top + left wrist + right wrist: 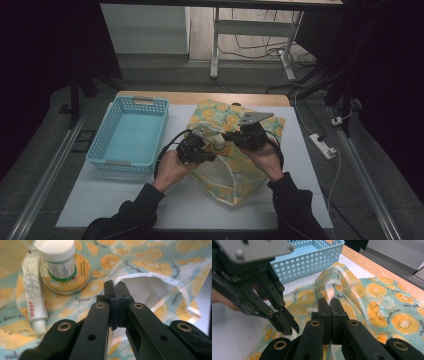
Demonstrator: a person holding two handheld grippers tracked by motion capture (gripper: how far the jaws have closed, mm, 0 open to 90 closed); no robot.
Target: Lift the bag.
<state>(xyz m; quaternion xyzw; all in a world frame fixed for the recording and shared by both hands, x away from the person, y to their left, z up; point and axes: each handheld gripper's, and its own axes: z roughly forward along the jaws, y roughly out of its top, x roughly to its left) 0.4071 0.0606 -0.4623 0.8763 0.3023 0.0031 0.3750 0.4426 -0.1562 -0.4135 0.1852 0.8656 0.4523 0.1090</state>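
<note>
Both grippers, left (207, 145) and right (235, 140), clamped on rim of lemon-print bag (387, 315) at table centre, spreading mouth for access. Pill bottle (58, 260), tube (33, 300) inside; basket (127, 135) at nine o'clock.

Teal orange-slice-print bag (235, 165), light blue basket (129, 134)

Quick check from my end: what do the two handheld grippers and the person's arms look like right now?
Both grippers are black: the left gripper and right gripper each have two flat linkage bars with brass-coloured pivot rivets, ending in blocky black jaws. The right one carries a grey three-cornered plate on top. Black cables loop from them. The person wears dark long sleeves.
</note>
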